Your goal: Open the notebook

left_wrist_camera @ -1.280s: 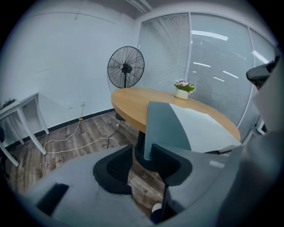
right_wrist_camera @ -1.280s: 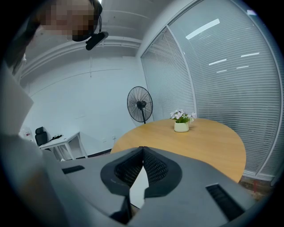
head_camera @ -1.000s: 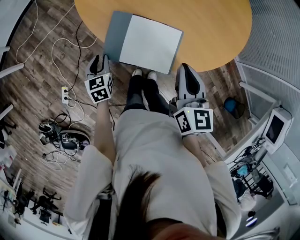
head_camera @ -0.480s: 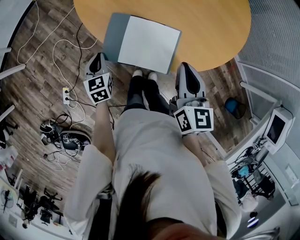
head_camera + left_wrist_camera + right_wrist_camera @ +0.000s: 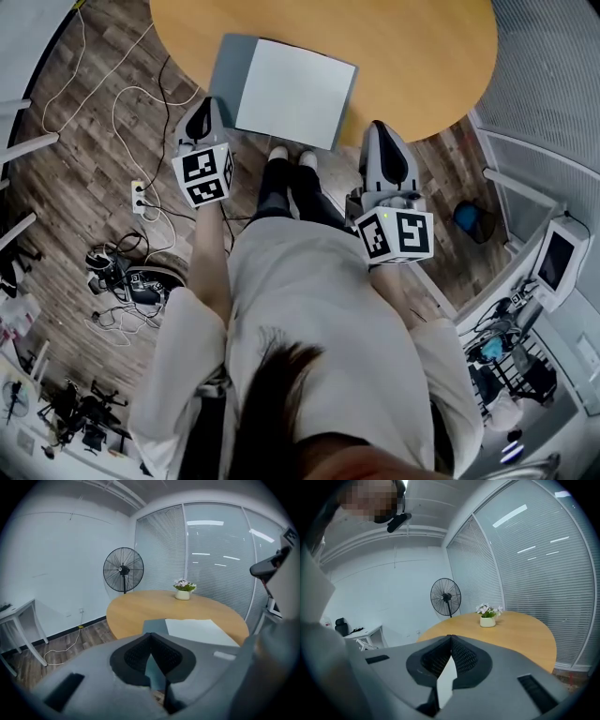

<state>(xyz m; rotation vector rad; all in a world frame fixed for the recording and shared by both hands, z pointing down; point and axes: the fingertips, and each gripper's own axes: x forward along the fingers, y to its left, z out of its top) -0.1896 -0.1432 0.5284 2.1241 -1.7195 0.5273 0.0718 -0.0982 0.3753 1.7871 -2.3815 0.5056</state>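
1. Head view: white rectangular notebook [image 5: 292,92], grey strip at its left, lies flat at the near edge of the round wooden table [image 5: 422,56]. Left gripper [image 5: 208,108] and right gripper [image 5: 382,131] sit short of it.
2. Left gripper view: jaws clenched, empty. Risk: closed tips shove the notebook and can't pinch the cover.
3. Right gripper view: jaws clenched, empty. White flowerpot [image 5: 487,620], black standing fan [image 5: 446,597], grey window blinds [image 5: 534,573] behind.
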